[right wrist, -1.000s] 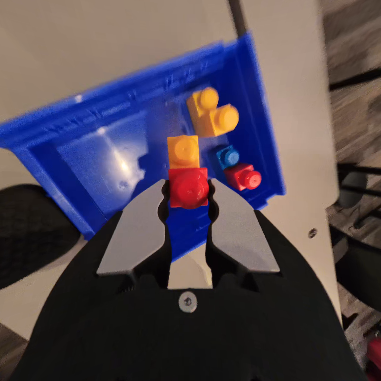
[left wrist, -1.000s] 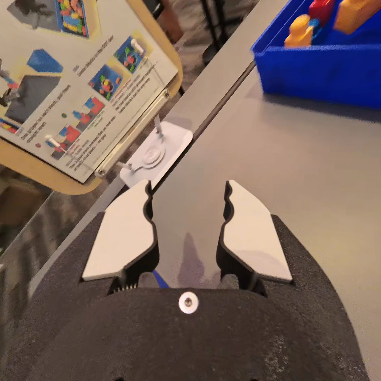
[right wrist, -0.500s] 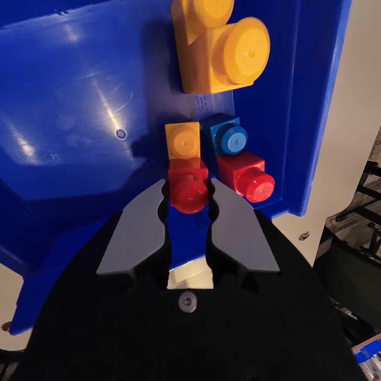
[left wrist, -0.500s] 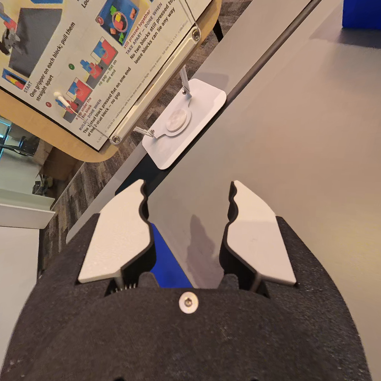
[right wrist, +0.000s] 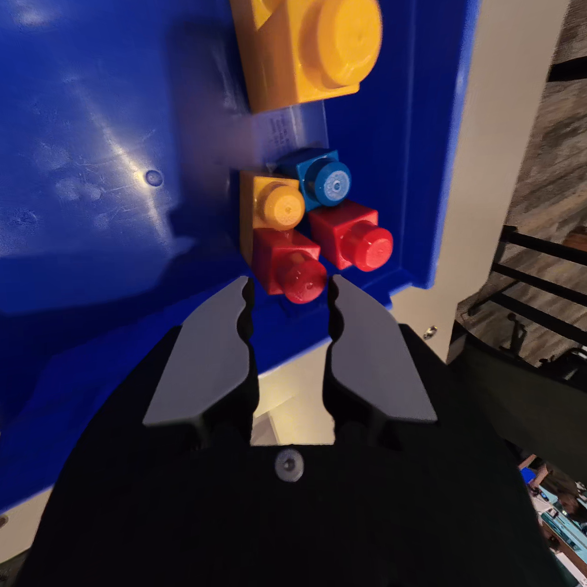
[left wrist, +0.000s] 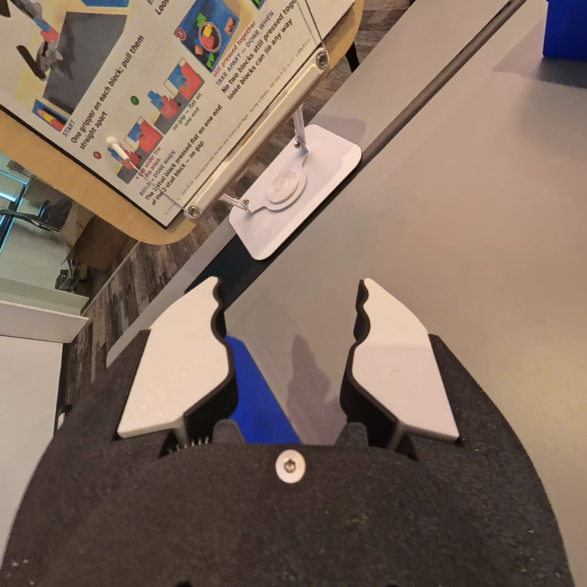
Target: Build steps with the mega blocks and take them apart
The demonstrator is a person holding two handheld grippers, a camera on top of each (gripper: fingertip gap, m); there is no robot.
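In the right wrist view my right gripper (right wrist: pixel 289 278) is open over the blue bin (right wrist: pixel 95 158). A red one-stud block (right wrist: pixel 286 257) sits pressed onto one end of an orange two-stud block (right wrist: pixel 276 203). This pair lies tilted on the bin floor just beyond my fingertips, with the red stud reaching between them. A loose red block (right wrist: pixel 349 235), a blue block (right wrist: pixel 324 181) and a large orange block (right wrist: pixel 317 47) lie beside it near the bin's right wall. My left gripper (left wrist: pixel 289 281) is open and empty above the grey table (left wrist: pixel 444 286).
A picture instruction board (left wrist: pixel 158 95) on a white stand base (left wrist: pixel 295 190) stands at the table's left edge. A corner of the blue bin (left wrist: pixel 565 28) shows at the far right. Something blue (left wrist: pixel 254 397) lies below the table edge. Floor and chair legs (right wrist: pixel 524 286) lie right of the bin. One gripper's finger ends stand about 50 cm off the other's.
My right gripper came down into the bin with the red-on-orange pair and let it go; the pair now lies tilted ahead of the tips. My left gripper swung left, away from the bin.
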